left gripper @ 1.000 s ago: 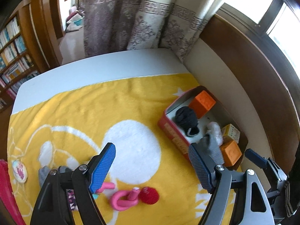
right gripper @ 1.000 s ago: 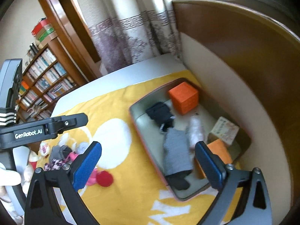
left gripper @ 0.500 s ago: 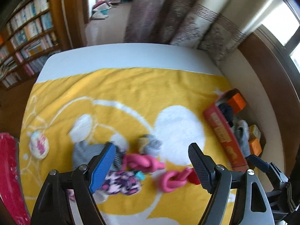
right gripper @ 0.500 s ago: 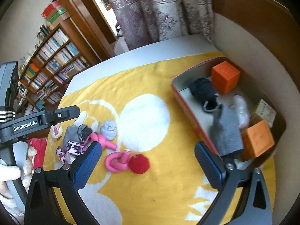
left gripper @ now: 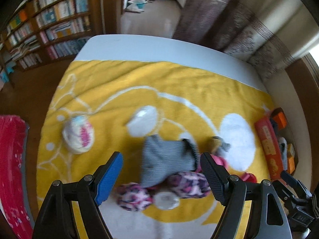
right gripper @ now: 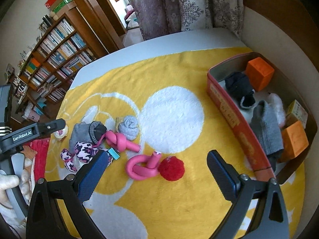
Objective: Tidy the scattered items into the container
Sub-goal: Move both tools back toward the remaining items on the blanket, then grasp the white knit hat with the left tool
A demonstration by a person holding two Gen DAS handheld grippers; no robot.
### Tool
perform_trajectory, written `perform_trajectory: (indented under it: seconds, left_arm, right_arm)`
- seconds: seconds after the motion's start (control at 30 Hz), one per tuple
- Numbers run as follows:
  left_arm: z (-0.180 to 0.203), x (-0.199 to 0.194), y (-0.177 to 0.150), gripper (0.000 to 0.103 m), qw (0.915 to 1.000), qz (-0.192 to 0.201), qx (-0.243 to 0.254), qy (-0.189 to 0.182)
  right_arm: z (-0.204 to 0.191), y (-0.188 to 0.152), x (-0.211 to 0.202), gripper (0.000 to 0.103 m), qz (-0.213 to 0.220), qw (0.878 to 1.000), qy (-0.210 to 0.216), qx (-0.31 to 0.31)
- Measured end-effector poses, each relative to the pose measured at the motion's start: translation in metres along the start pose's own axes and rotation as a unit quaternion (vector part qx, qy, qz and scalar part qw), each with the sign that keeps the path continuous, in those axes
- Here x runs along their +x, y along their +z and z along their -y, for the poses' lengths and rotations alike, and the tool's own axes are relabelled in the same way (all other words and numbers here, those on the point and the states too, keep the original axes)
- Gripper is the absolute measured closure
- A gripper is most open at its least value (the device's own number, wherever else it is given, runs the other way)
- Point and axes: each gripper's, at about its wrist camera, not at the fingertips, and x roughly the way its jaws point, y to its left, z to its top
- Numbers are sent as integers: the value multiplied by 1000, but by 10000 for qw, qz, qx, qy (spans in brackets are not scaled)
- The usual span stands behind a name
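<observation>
My left gripper [left gripper: 160,177] is open, hovering over a flat grey sock [left gripper: 165,159] that overlaps a pink leopard-print item [left gripper: 189,181]. A white-and-pink rolled ball [left gripper: 78,134] lies further left. The right gripper [right gripper: 157,175] is open too, above a pink knotted tube [right gripper: 142,168] and a red pompom [right gripper: 172,168], touching neither. Beyond them lie a second pink knot [right gripper: 119,140], a rolled grey sock [right gripper: 129,127] and the dark-cuffed grey sock [right gripper: 85,133]. The red-walled container [right gripper: 235,119] at right holds two orange cubes [right gripper: 259,73], a dark sock [right gripper: 239,85] and a grey sock [right gripper: 267,127].
Everything lies on a yellow-and-white blanket [right gripper: 173,67] over a grey table. A bookshelf [right gripper: 51,59] stands off the far left, curtains [right gripper: 179,6] behind, a wooden wall to the right of the container. A red cloth [left gripper: 12,159] lies off the left edge. A hand [right gripper: 10,181] holds the left device.
The left gripper swung left, away from the container, to over the pile of socks. The right gripper also shifted left from over the container to above the pink knot and pompom. Both stayed open.
</observation>
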Motion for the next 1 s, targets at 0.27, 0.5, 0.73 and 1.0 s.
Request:
perform_trajectory:
  seconds: [0.27, 0.5, 0.73, 1.0]
  left_arm:
    - [-60, 2, 7, 22, 9985, 55, -458, 299]
    - [-109, 17, 15, 22, 9952, 25, -730, 645]
    - [-134, 41, 19, 22, 9930, -111, -840, 825]
    - [-139, 68, 24, 22, 9930, -305, -809, 802]
  right_arm:
    - [-15, -2, 14, 3, -112, 9999, -80, -4]
    - [-22, -4, 21, 3, -190, 9997, -180, 24]
    - [-23, -6, 27, 3, -255, 9992, -287, 71]
    - [-23, -5, 33, 3, -343, 9987, -384, 71]
